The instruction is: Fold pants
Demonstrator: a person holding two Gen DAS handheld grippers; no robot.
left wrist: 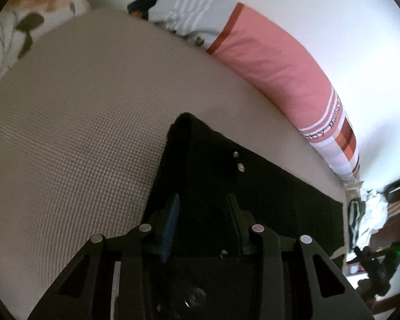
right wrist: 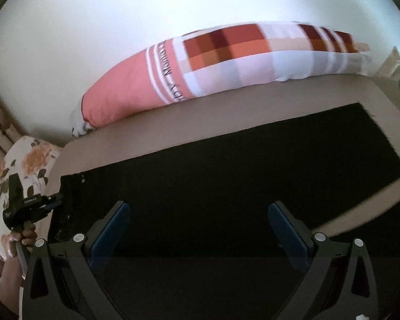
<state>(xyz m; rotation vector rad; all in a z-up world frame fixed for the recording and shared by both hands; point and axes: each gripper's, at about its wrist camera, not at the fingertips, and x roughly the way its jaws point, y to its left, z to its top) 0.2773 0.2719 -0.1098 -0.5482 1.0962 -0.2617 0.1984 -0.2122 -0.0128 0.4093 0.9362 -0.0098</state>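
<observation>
- Setting: bed with a beige waffle-textured cover (right wrist: 253,106) against a white wall; black pants (right wrist: 226,173) lie flat and long across it, already doubled lengthwise by the look of it, waistband end with metal studs at the left of the right wrist view.
- Beyond the pants: long pink bolster pillow with checked orange-and-white end (right wrist: 200,64) along the wall, near but apart from the cloth; floral cushion (right wrist: 26,165) off the waist end.
- Left hand-held gripper (left wrist: 202,208): jaws narrow, over the waistband end. No pad can be seen pressing on cloth (black on black); one blue pad visible, the other dark. Cannot tell whether fabric is pinched.
- Right hand-held gripper (right wrist: 200,229): jaws wide, blue pads well apart, hovering above the middle of the pants, holding nothing.
- Risk, judged: left jaws may catch only the top layer at the waistband, so a lift would peel the layers apart and spoil the fold.
- Risk, judged: with only one end held, dragging could skew the pants or bunch the cover.
</observation>
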